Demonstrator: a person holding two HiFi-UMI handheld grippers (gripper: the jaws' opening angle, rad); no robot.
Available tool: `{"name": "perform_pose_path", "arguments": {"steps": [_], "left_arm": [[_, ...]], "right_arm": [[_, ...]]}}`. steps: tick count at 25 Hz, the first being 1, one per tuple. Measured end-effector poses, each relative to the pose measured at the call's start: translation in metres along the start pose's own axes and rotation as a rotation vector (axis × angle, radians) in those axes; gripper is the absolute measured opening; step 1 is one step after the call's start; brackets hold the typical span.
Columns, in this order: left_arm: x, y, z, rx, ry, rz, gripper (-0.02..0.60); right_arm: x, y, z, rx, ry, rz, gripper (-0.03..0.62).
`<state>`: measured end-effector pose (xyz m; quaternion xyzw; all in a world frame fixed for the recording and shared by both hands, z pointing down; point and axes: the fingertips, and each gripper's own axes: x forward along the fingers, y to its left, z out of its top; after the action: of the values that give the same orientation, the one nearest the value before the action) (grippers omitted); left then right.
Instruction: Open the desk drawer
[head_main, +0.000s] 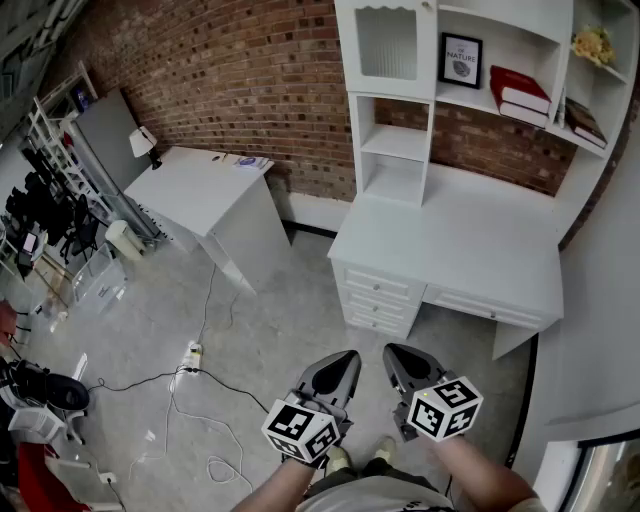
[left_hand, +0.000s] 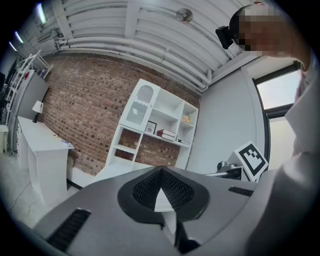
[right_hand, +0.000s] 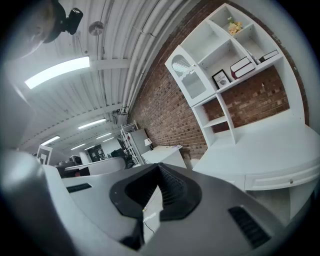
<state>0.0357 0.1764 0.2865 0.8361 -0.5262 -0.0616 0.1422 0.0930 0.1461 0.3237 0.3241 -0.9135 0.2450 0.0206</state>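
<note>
A white desk (head_main: 470, 240) with a shelf hutch stands against the brick wall at the upper right. Three small drawers (head_main: 378, 288) are stacked under its left end, and a wide shallow drawer (head_main: 488, 306) with a small knob runs under the top; all look closed. The wide drawer (right_hand: 280, 178) also shows in the right gripper view. My left gripper (head_main: 347, 360) and right gripper (head_main: 394, 354) hang side by side low in the head view, above the floor and well short of the desk. Both are shut with nothing between the jaws (left_hand: 161, 171) (right_hand: 159, 167).
A second white desk (head_main: 205, 190) with a lamp stands at the left. Cables and a power strip (head_main: 192, 354) lie on the concrete floor. The hutch holds red books (head_main: 520, 95) and a framed picture (head_main: 461, 58). Chairs and clutter crowd the far left. The person's feet (head_main: 360, 458) are below the grippers.
</note>
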Motion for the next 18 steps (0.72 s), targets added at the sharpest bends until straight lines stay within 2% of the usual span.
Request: {"name": "perform_pose_path", "arguments": {"steps": [9, 14, 18], "left_arm": [[0.018, -0.008, -0.006, -0.007, 0.012, 0.003, 0.012], [0.025, -0.007, -0.006, -0.002, 0.003, 0.021, 0.012], [0.031, -0.003, -0.006, 0.020, 0.004, 0.040, 0.011]], "right_arm": [[-0.005, -0.014, 0.004, 0.000, -0.006, 0.016, 0.017], [-0.006, -0.022, 0.009, 0.110, -0.030, 0.082, 0.017], [-0.003, -0.035, 0.016, 0.173, -0.051, 0.101, 0.017]]}}
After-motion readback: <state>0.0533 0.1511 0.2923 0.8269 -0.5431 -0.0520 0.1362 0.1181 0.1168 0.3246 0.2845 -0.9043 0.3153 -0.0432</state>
